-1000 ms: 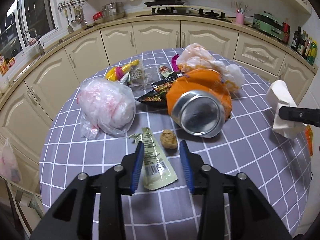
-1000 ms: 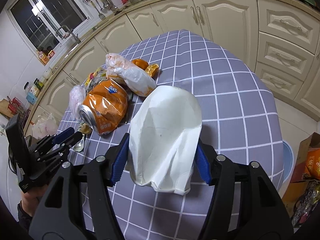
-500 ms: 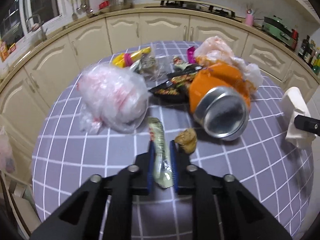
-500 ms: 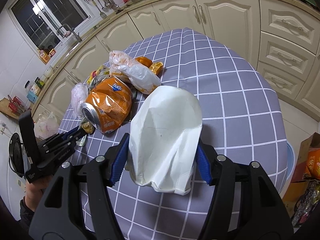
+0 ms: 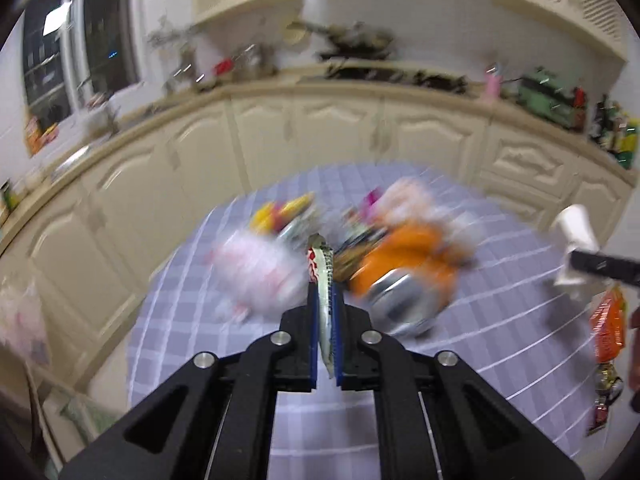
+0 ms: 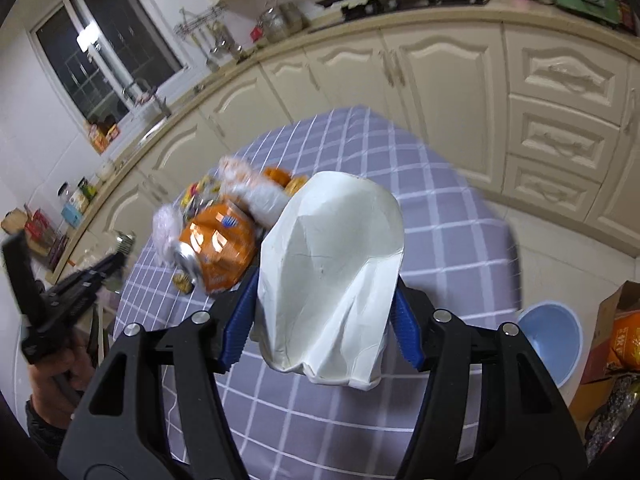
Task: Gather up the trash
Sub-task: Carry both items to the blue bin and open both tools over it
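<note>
My left gripper [image 5: 326,304] is shut on a thin green and white snack wrapper [image 5: 322,268], lifted clear of the purple checked tablecloth [image 5: 224,344]. The wrapper stands edge-on between the blue pads. My right gripper [image 6: 324,312] is shut on a crumpled white paper cup [image 6: 332,276], held above the tablecloth [image 6: 440,240]. On the table lie an orange can [image 5: 404,280], a white plastic bag [image 5: 256,268] and other wrappers, all blurred. From the right wrist view the left gripper [image 6: 116,258] appears at the far left, held by a hand [image 6: 56,380].
A blue bin [image 6: 550,340] stands on the floor right of the table, beside a cardboard box [image 6: 616,320] with packets. A small brown scrap [image 6: 184,280] lies near the can. Cream kitchen cabinets [image 5: 328,140] curve behind the table. Hanging snack packets [image 5: 608,328] show at the right.
The left gripper shut on the green wrapper and lifted it off the table. The right gripper, still holding the cup, moved up and sideways.
</note>
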`<state>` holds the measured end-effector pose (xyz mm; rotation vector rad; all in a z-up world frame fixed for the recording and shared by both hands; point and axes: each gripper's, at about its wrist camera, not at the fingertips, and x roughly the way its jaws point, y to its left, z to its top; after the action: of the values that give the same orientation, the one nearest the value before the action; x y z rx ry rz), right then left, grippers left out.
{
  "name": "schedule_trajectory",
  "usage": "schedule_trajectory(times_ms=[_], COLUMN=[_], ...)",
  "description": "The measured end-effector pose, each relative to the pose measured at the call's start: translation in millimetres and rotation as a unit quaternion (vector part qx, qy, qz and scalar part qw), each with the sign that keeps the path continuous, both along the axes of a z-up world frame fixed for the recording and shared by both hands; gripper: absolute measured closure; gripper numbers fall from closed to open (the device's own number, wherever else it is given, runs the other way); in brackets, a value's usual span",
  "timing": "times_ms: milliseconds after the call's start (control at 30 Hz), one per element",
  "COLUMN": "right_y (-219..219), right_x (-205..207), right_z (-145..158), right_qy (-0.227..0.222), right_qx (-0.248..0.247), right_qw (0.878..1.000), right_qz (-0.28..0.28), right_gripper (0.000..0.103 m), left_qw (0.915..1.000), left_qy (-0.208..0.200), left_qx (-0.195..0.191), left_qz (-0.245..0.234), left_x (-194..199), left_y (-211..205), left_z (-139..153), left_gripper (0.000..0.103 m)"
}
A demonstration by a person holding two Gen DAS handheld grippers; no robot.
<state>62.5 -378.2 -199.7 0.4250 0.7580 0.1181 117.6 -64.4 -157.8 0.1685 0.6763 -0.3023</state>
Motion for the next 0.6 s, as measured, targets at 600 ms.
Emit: schedule_trajectory(times_ms=[600], right_y=[-260], right_x=[-98], right_z=[-127], right_qy=[0.134], right_qx=[0.078], right_qw=[0.947], right_qz=[-0.281], right_gripper=[0.043], left_qw=[0.9266], left_qy=[0.158], left_qx=[-0.011], left_qz=[-0.341], left_x=[-30], left_y=[-385], left_z=[-71], left_gripper=[0.097])
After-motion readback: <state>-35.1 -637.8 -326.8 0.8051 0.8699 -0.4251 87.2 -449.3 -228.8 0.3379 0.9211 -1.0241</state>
